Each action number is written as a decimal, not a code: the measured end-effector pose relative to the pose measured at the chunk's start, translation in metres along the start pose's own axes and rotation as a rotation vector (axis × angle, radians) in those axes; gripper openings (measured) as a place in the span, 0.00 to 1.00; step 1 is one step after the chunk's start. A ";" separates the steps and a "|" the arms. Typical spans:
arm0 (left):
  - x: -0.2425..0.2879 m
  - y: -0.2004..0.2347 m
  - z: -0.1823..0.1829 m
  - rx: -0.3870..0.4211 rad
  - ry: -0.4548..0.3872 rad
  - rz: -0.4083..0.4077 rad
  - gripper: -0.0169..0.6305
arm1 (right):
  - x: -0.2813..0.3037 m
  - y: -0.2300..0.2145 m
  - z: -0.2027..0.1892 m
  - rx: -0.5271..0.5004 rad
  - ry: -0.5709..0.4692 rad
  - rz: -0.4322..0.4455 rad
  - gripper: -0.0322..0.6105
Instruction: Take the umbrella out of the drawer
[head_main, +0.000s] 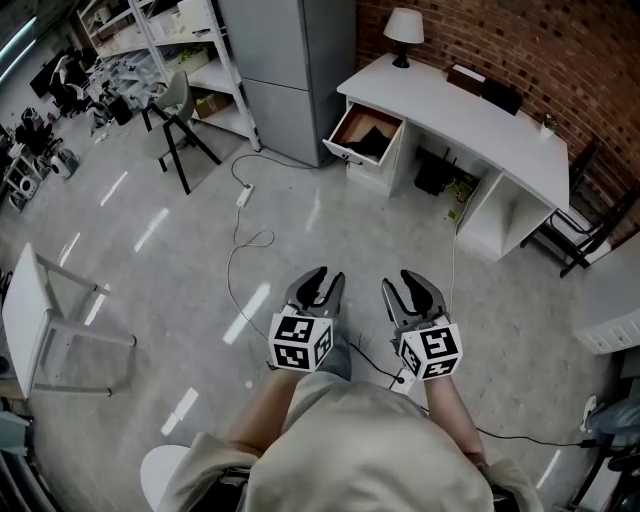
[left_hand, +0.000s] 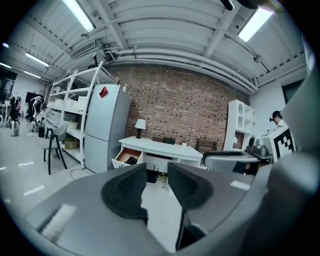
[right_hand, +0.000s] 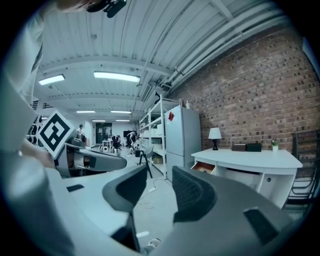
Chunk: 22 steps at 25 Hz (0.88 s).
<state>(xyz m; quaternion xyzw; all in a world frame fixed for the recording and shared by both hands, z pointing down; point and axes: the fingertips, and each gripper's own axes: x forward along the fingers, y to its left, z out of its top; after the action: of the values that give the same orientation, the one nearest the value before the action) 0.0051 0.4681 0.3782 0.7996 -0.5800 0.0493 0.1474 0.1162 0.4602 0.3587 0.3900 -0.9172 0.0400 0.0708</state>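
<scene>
With the left hand-held gripper (head_main: 318, 276) and right hand-held gripper (head_main: 409, 281) both empty, jaws slightly apart, first walk up to the open drawer (head_main: 352, 124) at the table's (head_main: 470, 112) left end, where a dark shape, probably the umbrella (head_main: 376, 141), lies.

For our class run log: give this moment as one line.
stage: far from desk | drawer: open, dark thing inside | left gripper: open, empty | right gripper: open, empty

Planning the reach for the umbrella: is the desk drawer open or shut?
Open. The drawer juts out of the white desk, showing its wooden inside with a dark object lying in it.
</scene>
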 end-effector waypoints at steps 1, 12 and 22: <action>0.007 0.004 0.003 -0.008 -0.002 -0.008 0.24 | 0.007 -0.004 -0.001 0.004 0.007 0.002 0.34; 0.125 0.084 0.043 -0.047 0.008 -0.045 0.51 | 0.126 -0.077 0.020 0.036 0.021 -0.029 0.57; 0.238 0.179 0.108 -0.033 -0.001 -0.095 0.53 | 0.273 -0.132 0.066 0.030 -0.016 -0.057 0.58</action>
<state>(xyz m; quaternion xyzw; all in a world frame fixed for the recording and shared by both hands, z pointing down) -0.0963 0.1682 0.3672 0.8236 -0.5424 0.0324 0.1625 0.0172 0.1667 0.3403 0.4172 -0.9056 0.0485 0.0586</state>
